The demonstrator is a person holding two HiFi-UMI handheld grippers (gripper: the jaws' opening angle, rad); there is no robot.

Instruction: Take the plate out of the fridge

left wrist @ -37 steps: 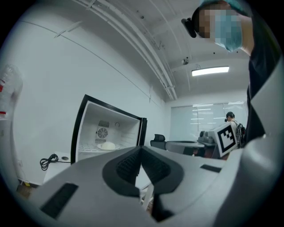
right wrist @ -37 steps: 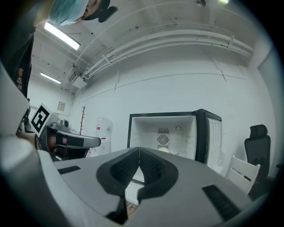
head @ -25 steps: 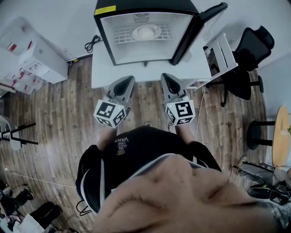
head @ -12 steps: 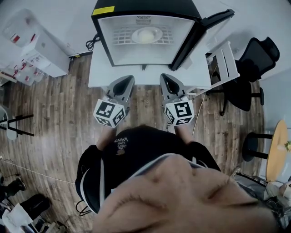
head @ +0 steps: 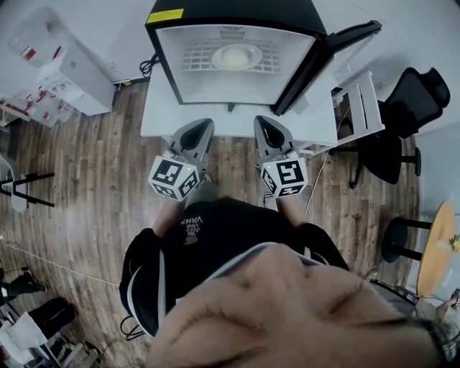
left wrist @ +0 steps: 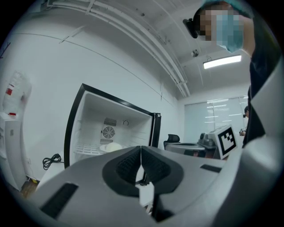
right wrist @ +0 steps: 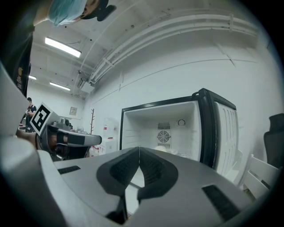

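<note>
A: Where's the plate (head: 236, 56)?
B: On the wire shelf (head: 192, 59) in the open fridge (head: 237, 11). Left gripper (head: 203, 123) and right gripper (head: 261, 121): the 2 closed tight, empty.
A: Risk?
B: Arriving closed, they'd shove the plate instead of gripping it.

Premises: an office or lab-type workroom. Evidence: black office chairs (head: 417, 90) on wood-plank flooring (head: 86, 187). Ceiling strip lights (left wrist: 222, 62) run beside exposed pipe runs (right wrist: 186, 26). Plain white walls (left wrist: 88, 57) and a glazed partition (left wrist: 208, 122) enclose the room. White cartons (head: 68, 75) are stacked along the wall. A compact fridge (head: 237, 11) stands open on a low white table (head: 154, 115).
</note>
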